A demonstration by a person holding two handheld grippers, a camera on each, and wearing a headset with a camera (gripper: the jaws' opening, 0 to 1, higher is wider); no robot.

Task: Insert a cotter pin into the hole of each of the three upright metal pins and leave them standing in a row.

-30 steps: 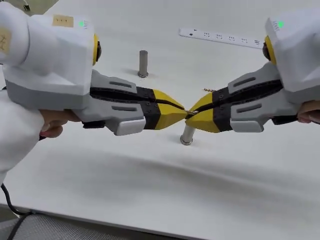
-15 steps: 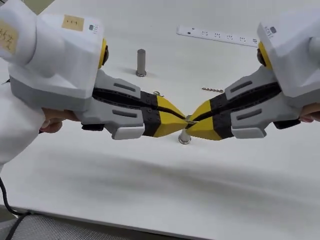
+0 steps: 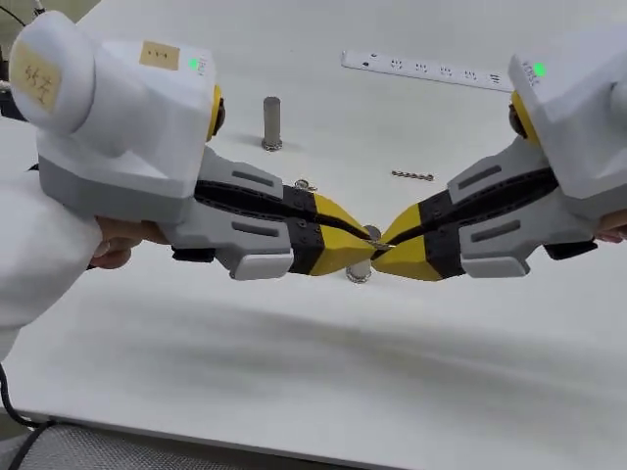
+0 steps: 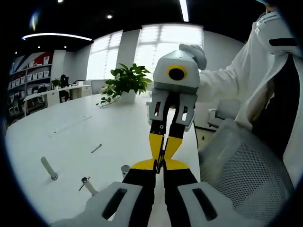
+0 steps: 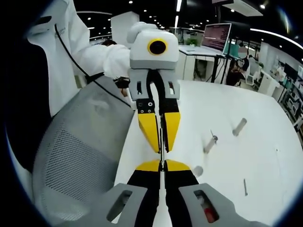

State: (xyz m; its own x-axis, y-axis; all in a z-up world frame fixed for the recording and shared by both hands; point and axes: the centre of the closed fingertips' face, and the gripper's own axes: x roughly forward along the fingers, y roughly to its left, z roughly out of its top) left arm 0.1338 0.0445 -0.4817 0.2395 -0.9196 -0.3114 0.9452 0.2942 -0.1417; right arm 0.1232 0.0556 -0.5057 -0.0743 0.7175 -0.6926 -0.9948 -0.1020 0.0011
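Left tongs (image 3: 364, 254) and right tongs (image 3: 388, 249) meet tip to tip, both pressed together, apparently pinching one cotter pin (image 3: 377, 244) just above the near metal pin (image 3: 360, 271) on the desk (image 3: 294, 343). It would be best to hold the cotter pin level, line it up with the hole, and push slowly.

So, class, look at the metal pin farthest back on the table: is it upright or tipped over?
Upright. The far metal pin stands on its wider base on the table, top end straight up.

Yellow sticker (image 3: 39, 78) on left tongs (image 3: 364, 251): handwriting, illegible. Small tan label (image 3: 159, 55) beside it: unreadable.
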